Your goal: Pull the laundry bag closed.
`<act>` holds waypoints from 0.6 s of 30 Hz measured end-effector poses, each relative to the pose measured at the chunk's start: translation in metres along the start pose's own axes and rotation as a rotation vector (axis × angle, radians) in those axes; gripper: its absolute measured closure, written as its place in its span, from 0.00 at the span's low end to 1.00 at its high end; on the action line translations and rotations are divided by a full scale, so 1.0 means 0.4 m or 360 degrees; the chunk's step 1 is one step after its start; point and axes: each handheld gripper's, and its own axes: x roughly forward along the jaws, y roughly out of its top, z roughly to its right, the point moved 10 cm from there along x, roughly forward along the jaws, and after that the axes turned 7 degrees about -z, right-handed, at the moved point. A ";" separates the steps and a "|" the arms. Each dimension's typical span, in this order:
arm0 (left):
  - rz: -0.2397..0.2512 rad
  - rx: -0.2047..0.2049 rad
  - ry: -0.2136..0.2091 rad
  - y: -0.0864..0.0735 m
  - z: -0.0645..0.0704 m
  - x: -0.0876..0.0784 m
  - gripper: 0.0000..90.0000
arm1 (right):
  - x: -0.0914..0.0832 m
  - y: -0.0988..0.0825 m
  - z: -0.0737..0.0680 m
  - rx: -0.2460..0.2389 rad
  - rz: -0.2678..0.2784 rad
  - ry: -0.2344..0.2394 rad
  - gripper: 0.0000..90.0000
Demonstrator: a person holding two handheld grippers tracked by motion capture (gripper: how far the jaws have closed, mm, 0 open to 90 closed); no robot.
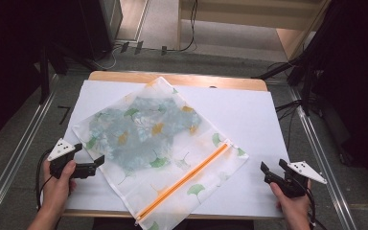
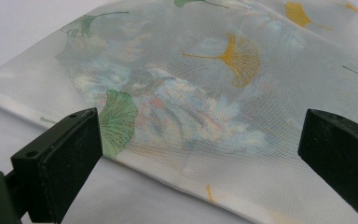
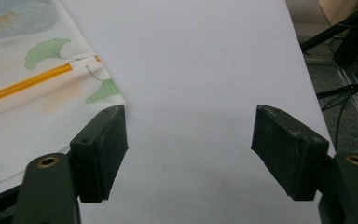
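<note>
With both the left gripper [image 1: 97, 164] and right gripper [image 1: 272, 168] gaping empty beside the mesh laundry bag [image 1: 172, 158], a shallow pinch may slip off its thin netting.

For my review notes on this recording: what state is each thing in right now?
Mesh laundry bag: lying flat on the table, bluish garment inside.
Orange zipper: looks closed along its length.
Left tool: jaws open, at the bag's left edge, gripping nothing.
Right tool: jaws open, over bare white table cover, apart from the bag.
</note>
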 end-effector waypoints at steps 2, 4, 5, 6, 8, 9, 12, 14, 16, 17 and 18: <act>-0.0008 0.0007 0.0014 0.001 -0.001 0.004 0.00 | -0.003 -0.001 -0.009 0.0006 -0.0010 0.0007 0.32; -0.0010 0.0009 0.0031 0.002 -0.003 0.006 0.00 | -0.004 0.000 -0.013 0.0002 -0.0009 0.0013 0.32; -0.0022 0.0003 0.0055 0.002 -0.006 0.008 0.00 | -0.008 0.000 -0.031 -0.0001 -0.0019 0.0035 0.32; -0.0026 0.0007 0.0052 0.000 -0.006 0.008 0.00 | -0.010 0.003 -0.037 -0.0011 -0.0014 0.0034 0.32; -0.0026 0.0019 0.0036 -0.003 -0.004 0.007 0.00 | -0.016 0.010 -0.051 -0.0024 0.0006 0.0045 0.32; -0.0024 0.0020 0.0038 -0.004 -0.004 0.006 0.00 | -0.018 0.013 -0.057 -0.0023 0.0010 0.0053 0.33; -0.0014 0.0000 0.0022 -0.004 -0.006 -0.001 0.00 | -0.018 0.018 -0.069 0.0010 0.0009 0.0065 0.34; -0.0011 -0.0013 0.0022 -0.002 -0.010 0.000 0.00 | -0.014 0.015 -0.078 0.0022 -0.0011 0.0072 0.33; -0.0022 -0.0018 0.0034 0.001 -0.018 0.005 0.00 | -0.005 0.011 -0.087 0.0021 -0.0035 0.0062 0.30; -0.0019 -0.0022 0.0052 0.005 -0.025 0.008 0.00 | 0.001 0.007 -0.093 0.0026 -0.0066 0.0071 0.28; -0.0011 -0.0034 0.0059 0.011 -0.031 0.012 0.00 | 0.008 0.005 -0.099 0.0031 -0.0090 0.0088 0.26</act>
